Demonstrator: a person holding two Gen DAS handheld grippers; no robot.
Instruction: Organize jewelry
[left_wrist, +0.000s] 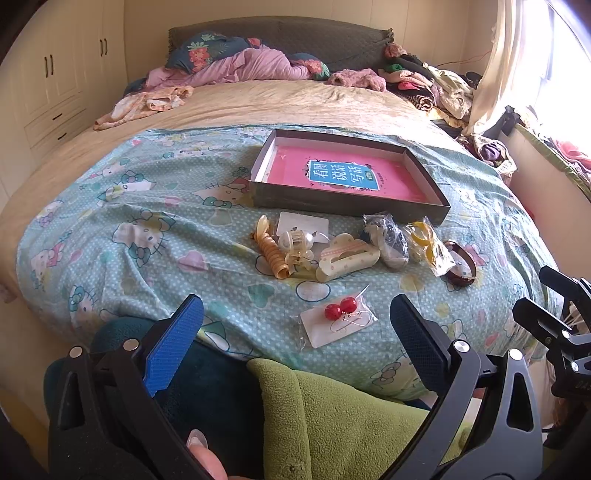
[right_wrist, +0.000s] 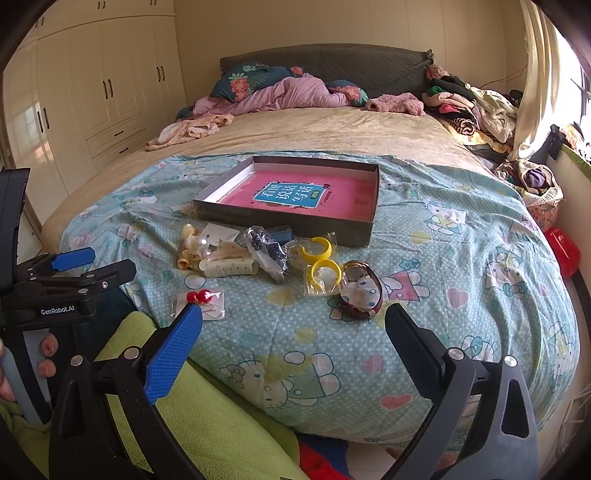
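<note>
A shallow dark box (left_wrist: 343, 205) (right_wrist: 280, 221) with a pink book in it lies on the Hello Kitty quilt. In front of it lie a bagged pair of red bead earrings (left_wrist: 340, 308) (right_wrist: 199, 296), a cream hair claw (left_wrist: 347, 256) (right_wrist: 229, 266), a spiral hair tie (left_wrist: 271, 254), a bag of dark beads (left_wrist: 388, 240) (right_wrist: 267, 251), bagged yellow rings (left_wrist: 428, 240) (right_wrist: 319, 264) and a brown watch (left_wrist: 461, 264) (right_wrist: 364, 295). My left gripper (left_wrist: 297, 321) is open and empty, just short of the earrings. My right gripper (right_wrist: 293, 332) is open and empty, near the watch.
Rumpled bedding and pillows (left_wrist: 236, 62) lie at the bed's head, and a clothes pile (left_wrist: 432, 85) at the far right. A green fleece (left_wrist: 332, 417) covers the near edge. Wardrobes (right_wrist: 92, 92) stand on the left. The left gripper (right_wrist: 74, 280) shows in the right wrist view.
</note>
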